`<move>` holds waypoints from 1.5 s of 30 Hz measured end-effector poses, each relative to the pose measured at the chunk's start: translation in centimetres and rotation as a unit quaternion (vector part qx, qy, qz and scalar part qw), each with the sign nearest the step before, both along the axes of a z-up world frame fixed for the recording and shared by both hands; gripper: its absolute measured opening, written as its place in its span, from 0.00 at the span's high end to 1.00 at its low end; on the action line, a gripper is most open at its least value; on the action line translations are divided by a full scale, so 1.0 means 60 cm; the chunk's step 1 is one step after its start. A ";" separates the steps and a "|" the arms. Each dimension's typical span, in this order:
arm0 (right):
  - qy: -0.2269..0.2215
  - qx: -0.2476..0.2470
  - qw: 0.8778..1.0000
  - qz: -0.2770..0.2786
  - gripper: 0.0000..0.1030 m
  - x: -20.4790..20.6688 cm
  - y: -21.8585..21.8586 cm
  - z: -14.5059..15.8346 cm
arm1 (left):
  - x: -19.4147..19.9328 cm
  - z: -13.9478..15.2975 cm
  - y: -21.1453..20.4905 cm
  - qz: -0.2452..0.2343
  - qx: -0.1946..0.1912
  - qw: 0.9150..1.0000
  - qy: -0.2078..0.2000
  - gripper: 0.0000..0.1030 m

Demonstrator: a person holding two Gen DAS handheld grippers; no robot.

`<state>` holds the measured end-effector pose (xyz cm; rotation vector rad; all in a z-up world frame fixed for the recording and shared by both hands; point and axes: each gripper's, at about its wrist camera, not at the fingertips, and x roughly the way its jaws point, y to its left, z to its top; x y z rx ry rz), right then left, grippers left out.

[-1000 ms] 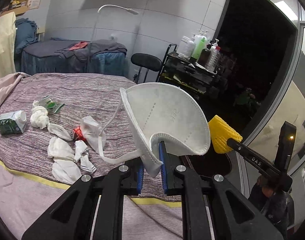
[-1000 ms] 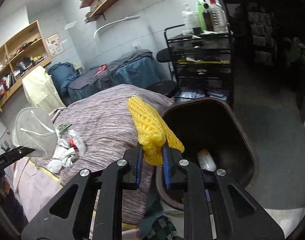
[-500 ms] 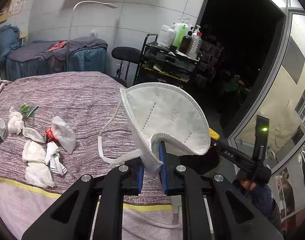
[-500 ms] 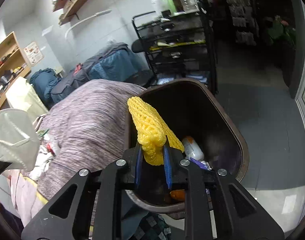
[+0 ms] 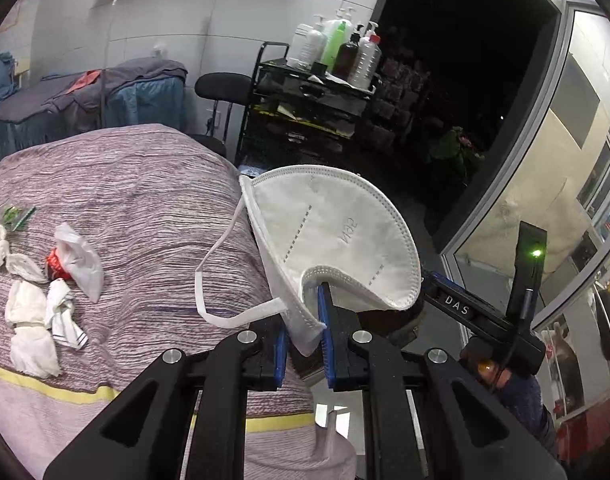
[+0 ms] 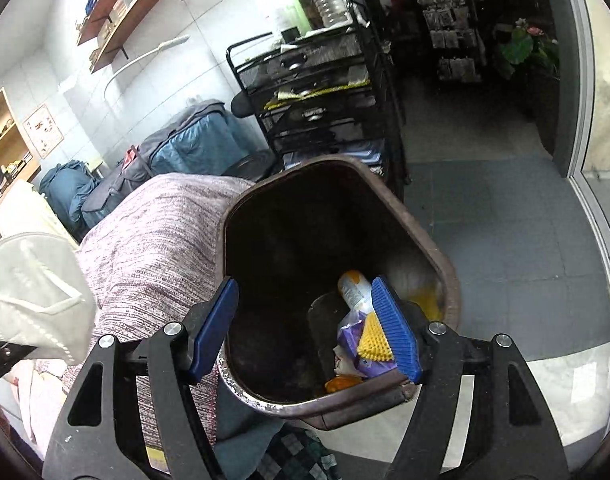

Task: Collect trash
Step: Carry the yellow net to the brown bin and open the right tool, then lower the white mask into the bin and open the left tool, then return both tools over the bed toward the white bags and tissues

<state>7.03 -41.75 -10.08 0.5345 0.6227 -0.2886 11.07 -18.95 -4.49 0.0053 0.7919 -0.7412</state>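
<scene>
The right gripper (image 6: 305, 324) stands with its jaws spread wide and nothing between them, directly over the mouth of the brown bin (image 6: 421, 236). Below its right finger the yellow foam net (image 6: 373, 340) lies inside the bin on a purple wrapper (image 6: 351, 334), beside a pale bottle (image 6: 353, 286), so that drop looks finished. The step in hand now falls to the left gripper (image 5: 303, 344), which is clamped on the lower corner of the white face mask (image 5: 333, 236), the mask standing up above its fingers and the ear loop (image 5: 213, 280) dangling to the left of them. From the left gripper, the bin is ahead and to the right, mostly hidden behind the mask. To do this well, carry the mask fully over the opening before releasing, low enough that the light mask and its trailing loop clear the rim and do not snag on it. The right gripper should move aside first to leave room. Crumpled tissues (image 5: 31, 320) and a red-and-white wrapper (image 5: 71, 258) wait on the striped bedcover (image 5: 145, 184), well left of the left gripper.
</scene>
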 end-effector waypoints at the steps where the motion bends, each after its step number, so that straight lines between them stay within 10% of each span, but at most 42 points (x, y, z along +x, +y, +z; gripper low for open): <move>1: -0.002 -0.002 1.000 -0.003 0.32 -0.002 -0.003 0.002 | 0.001 0.000 -0.007 -0.004 0.002 1.000 0.001 0.87; 29: -0.023 -0.029 0.994 -0.100 0.25 -0.082 -0.058 0.025 | 0.072 -0.052 -0.174 -0.052 0.075 0.995 0.030 0.86; 37: -0.020 -0.026 0.993 -0.114 0.24 -0.087 -0.070 0.022 | 0.070 -0.052 -0.166 -0.040 0.078 0.996 0.009 0.24; 45: -0.023 -0.015 0.995 -0.101 0.23 -0.082 -0.066 0.022 | 0.058 -0.027 -0.142 -0.029 0.063 0.997 -0.021 0.10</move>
